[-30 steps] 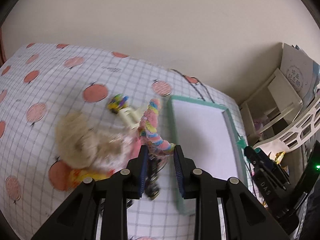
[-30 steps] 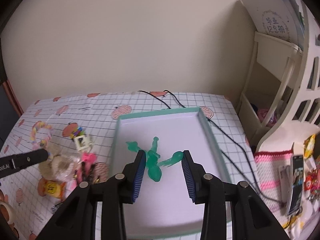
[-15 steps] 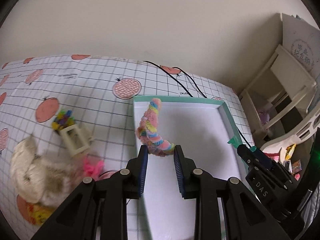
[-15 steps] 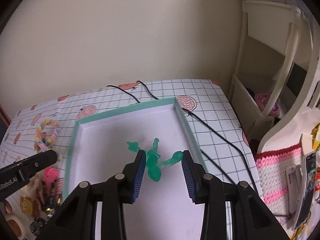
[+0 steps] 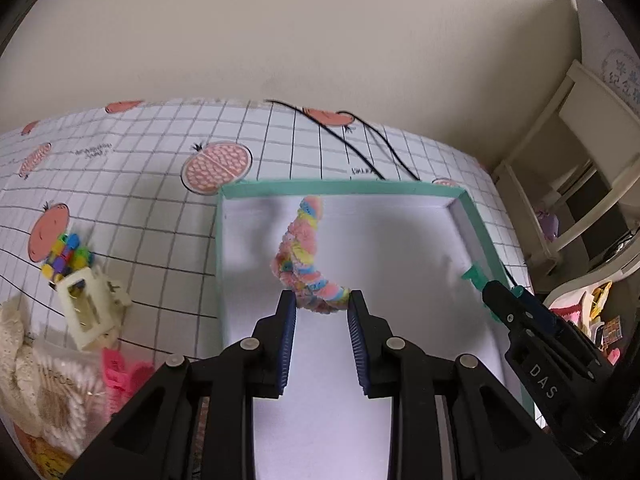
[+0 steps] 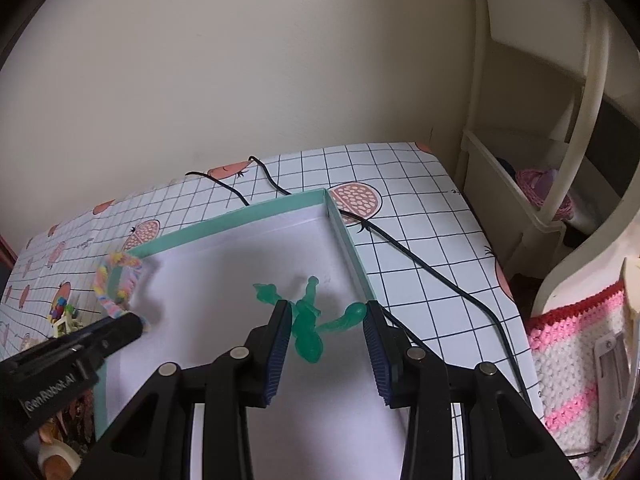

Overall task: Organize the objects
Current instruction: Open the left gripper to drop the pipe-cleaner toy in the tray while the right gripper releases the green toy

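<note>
Both grippers hover over the tray [image 5: 478,236]: left gripper [image 5: 322,310] clamps a pastel twist [image 5: 300,256], right gripper [image 6: 325,320] seemingly pinches a green toy [image 6: 308,320]; clutter [image 5: 80,304] waits beyond the tray's left edge

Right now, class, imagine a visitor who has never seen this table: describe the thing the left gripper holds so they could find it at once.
Start at the teal-rimmed tray on the checked tablecloth. Over its white floor, the left gripper pinches a fuzzy twisted loop. Unlike the glossy green figure in the right gripper, it is soft and pastel-striped.

A grid-patterned tablecloth [image 5: 132,184] carries the teal-rimmed tray [image 5: 340,189] — black cables [image 6: 424,260], small trinkets [image 5: 82,300] beside it.
</note>
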Demonstrator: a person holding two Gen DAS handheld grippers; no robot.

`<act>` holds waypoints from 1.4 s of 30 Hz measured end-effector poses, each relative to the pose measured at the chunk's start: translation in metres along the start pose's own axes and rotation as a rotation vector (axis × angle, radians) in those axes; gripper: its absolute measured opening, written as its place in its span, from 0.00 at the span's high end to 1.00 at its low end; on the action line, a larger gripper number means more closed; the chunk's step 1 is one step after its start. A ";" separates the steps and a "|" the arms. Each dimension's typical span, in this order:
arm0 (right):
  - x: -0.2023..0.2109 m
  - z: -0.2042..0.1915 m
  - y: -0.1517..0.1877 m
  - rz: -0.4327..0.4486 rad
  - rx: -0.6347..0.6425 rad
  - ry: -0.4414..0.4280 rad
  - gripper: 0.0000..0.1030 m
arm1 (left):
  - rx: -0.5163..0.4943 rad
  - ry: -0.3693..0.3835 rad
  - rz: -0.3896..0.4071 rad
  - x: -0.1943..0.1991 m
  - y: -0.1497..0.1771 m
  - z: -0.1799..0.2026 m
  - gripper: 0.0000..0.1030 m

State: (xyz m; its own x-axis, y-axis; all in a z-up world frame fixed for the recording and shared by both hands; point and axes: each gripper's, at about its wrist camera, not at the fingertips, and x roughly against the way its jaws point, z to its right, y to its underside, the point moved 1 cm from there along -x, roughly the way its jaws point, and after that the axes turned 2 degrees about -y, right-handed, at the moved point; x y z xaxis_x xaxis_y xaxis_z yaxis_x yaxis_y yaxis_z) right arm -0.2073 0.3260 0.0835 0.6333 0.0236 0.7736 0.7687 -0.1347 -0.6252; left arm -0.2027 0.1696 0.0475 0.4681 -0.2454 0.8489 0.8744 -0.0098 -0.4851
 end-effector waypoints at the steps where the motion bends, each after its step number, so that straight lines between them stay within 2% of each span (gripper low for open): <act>1: -0.001 -0.001 0.000 -0.003 0.004 -0.002 0.61 | 0.001 0.004 -0.009 -0.002 0.001 0.001 0.73; 17: -0.002 -0.012 0.009 -0.034 0.063 0.015 0.59 | -0.022 -0.002 -0.055 -0.009 0.006 0.008 0.68; 21: 0.003 -0.013 0.009 -0.036 0.062 0.013 0.53 | -0.014 -0.006 -0.056 -0.006 0.004 0.008 0.65; 31: 0.029 -0.020 0.007 -0.013 0.071 0.018 0.52 | 0.012 -0.006 -0.028 0.020 -0.001 0.002 0.64; 34: 0.040 -0.025 0.005 -0.002 0.079 0.021 0.52 | 0.020 -0.013 -0.013 0.032 -0.001 -0.003 0.59; 37: 0.049 -0.029 0.006 0.007 0.082 0.025 0.42 | 0.036 -0.023 0.001 0.043 0.000 -0.010 0.53; 40: 0.054 -0.032 0.009 0.000 0.087 0.030 0.39 | 0.050 -0.036 0.009 0.051 0.000 -0.016 0.52; 42: 0.056 -0.033 0.011 -0.006 0.088 0.037 0.37 | 0.055 -0.046 0.021 0.056 0.000 -0.020 0.47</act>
State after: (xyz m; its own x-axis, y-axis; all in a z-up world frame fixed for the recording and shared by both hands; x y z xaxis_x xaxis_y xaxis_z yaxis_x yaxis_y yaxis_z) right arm -0.1660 0.2934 0.1237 0.6260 -0.0123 0.7797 0.7785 -0.0471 -0.6258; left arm -0.1792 0.1363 0.0912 0.4906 -0.1998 0.8482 0.8695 0.0484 -0.4915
